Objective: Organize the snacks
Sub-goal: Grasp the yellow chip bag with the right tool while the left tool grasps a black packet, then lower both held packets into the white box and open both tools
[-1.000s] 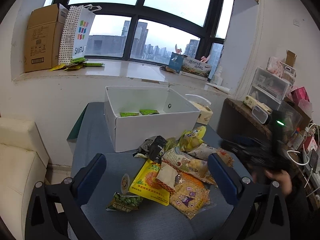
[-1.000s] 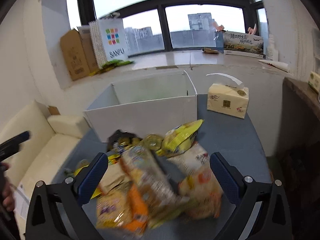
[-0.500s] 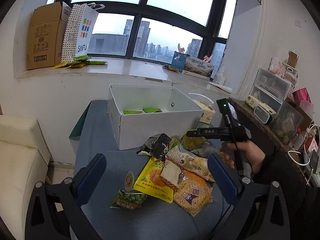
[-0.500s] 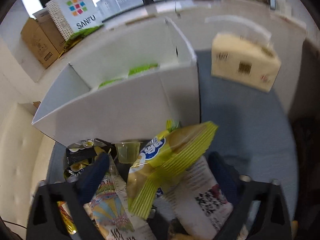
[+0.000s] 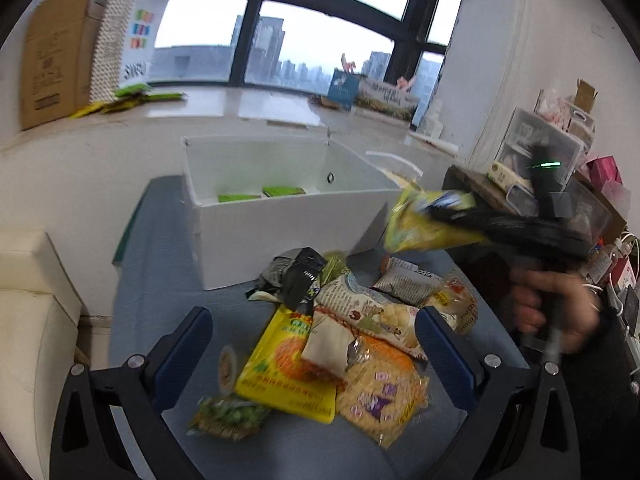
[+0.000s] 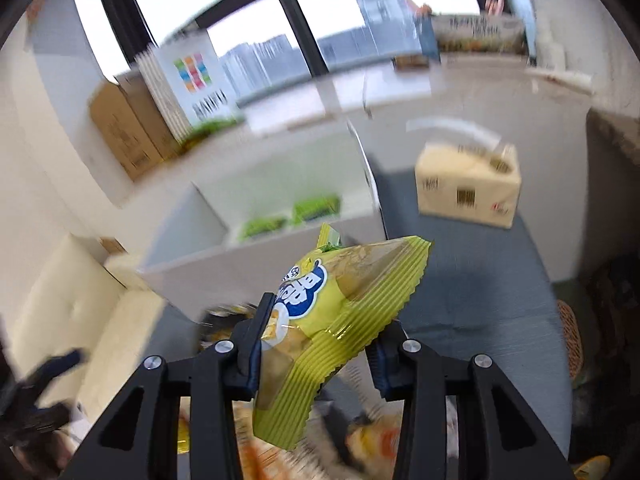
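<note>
Since a second ago the yellow-green chip bag [image 6: 340,312] has left the snack pile [image 5: 344,344] and hangs clear of the table, the right gripper [image 6: 320,354] closing on it. The white box [image 5: 280,232] holds two green packets [image 5: 260,194]. The left gripper [image 5: 312,344] hovers wide over the pile. Only the right wrist view shows the tissue pack [image 6: 468,186].

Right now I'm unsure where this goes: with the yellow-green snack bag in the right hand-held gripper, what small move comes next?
Probably carry the yellow-green snack bag forward over the white box before letting go. The right hand-held gripper is closing on it, the bag is lifted off the pile, and the box already holds two green packets.
</note>
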Demonstrator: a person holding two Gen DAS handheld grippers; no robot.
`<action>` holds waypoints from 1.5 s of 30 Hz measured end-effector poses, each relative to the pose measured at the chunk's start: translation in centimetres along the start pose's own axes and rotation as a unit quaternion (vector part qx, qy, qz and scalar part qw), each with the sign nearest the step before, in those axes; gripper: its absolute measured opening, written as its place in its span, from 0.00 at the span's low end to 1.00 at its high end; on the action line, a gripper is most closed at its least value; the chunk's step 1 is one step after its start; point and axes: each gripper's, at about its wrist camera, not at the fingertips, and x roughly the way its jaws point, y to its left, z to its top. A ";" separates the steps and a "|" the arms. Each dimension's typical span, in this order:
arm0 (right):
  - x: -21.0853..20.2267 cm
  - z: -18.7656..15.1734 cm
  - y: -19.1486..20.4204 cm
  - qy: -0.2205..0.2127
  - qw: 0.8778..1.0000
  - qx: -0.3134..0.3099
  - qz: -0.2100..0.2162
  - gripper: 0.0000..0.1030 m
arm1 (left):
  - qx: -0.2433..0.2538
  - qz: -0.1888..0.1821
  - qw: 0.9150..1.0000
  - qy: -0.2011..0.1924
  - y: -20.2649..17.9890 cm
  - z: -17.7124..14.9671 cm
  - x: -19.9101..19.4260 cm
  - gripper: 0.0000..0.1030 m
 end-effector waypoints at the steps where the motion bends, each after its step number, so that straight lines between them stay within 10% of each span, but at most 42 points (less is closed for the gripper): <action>1: -1.7 -0.4 0.4 -0.018 1.000 -0.003 0.005 0.43 | -0.006 -0.003 1.000 0.009 -0.1 0.4 1.0 1.00; 14: -10.8 -5.4 2.0 -0.100 0.995 0.006 0.015 0.43 | -0.052 0.035 0.990 0.128 1.9 3.6 14.6 0.99; 19: -10.1 -5.7 1.1 -0.092 0.996 0.015 0.015 0.43 | -0.016 0.042 0.989 0.140 1.7 2.7 15.6 0.58; 24: -9.6 -6.0 1.2 -0.087 0.996 0.012 0.016 0.43 | -0.008 0.035 0.995 0.093 1.5 2.5 12.1 0.30; 36: -7.9 -2.8 3.3 -0.102 0.994 -0.016 0.031 0.43 | 0.034 -0.002 0.997 -0.074 -0.2 6.0 -0.4 0.30; 45: -0.1 7.4 4.7 -0.086 0.995 -0.046 0.018 0.43 | 0.036 0.036 0.995 -0.091 2.5 13.3 2.2 0.30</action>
